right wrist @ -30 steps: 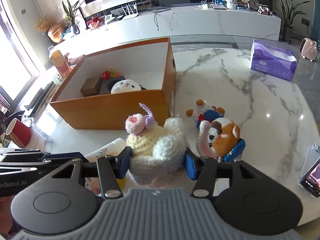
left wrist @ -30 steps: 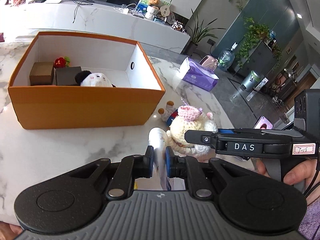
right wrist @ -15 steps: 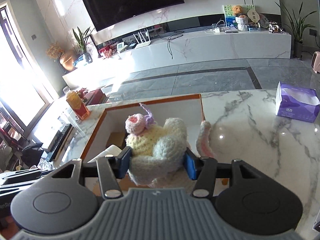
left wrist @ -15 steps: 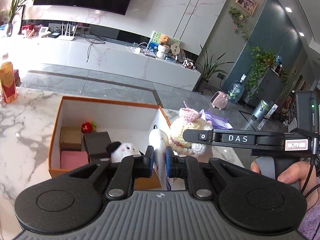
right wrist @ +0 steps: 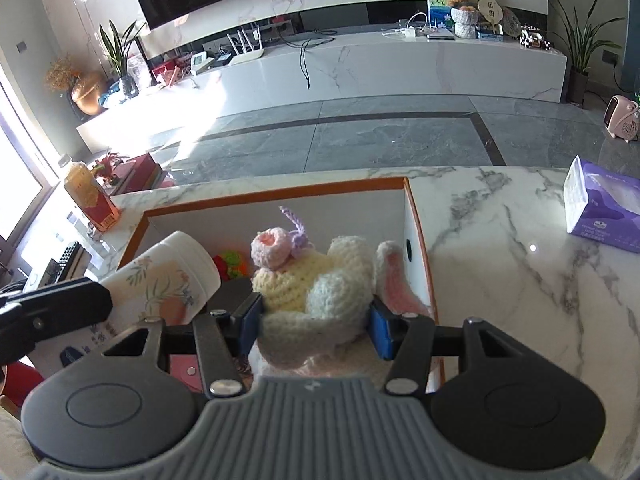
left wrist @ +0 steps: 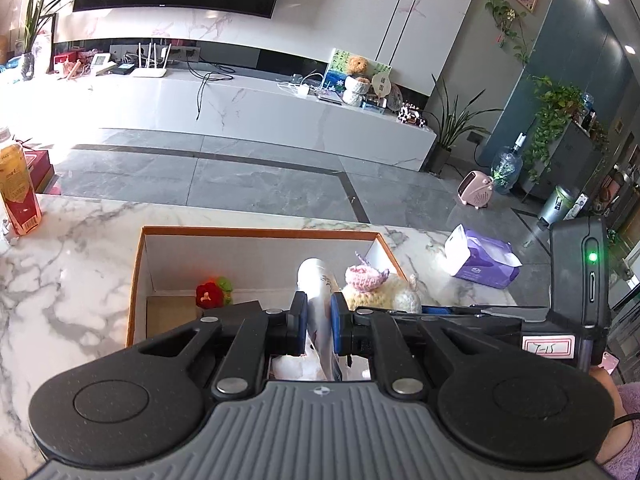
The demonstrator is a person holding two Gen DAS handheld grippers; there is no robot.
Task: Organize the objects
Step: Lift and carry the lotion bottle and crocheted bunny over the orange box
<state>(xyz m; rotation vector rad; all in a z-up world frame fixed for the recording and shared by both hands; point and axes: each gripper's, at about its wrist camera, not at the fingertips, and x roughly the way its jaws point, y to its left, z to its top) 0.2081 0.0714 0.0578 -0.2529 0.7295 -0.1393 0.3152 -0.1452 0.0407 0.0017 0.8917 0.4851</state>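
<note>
Both hand-held grippers have risen from the marble surface (right wrist: 520, 248) and come forward over the open orange cardboard box with white inner walls (left wrist: 256, 234), which a second ago lay ahead of them.

The left hand-held gripper (left wrist: 319, 320) pinches a white plastic tube printed with flowers (left wrist: 316, 280) between its blue pads, the tube's rounded end pointing forward above the box interior; in the right wrist view the same tube (right wrist: 164, 280) shows tilted at the left. The right hand-held gripper (right wrist: 316, 324) is clamped on a cream and white crocheted plush toy with a pink knitted hat and lilac bow (right wrist: 316, 280), its pink-lined ear hanging near the box's right wall. The toy is held above the box, just beside the tube.

Inside the box, against the far wall, sits a small red and green plush (left wrist: 212, 291), with a brown cardboard piece (left wrist: 170, 314) and a dark block (left wrist: 240, 307) beside it. A purple tissue pack (right wrist: 604, 210) lies on the surface well to the right of the box, and a bottle with a red label (left wrist: 18, 188) stands far left.
</note>
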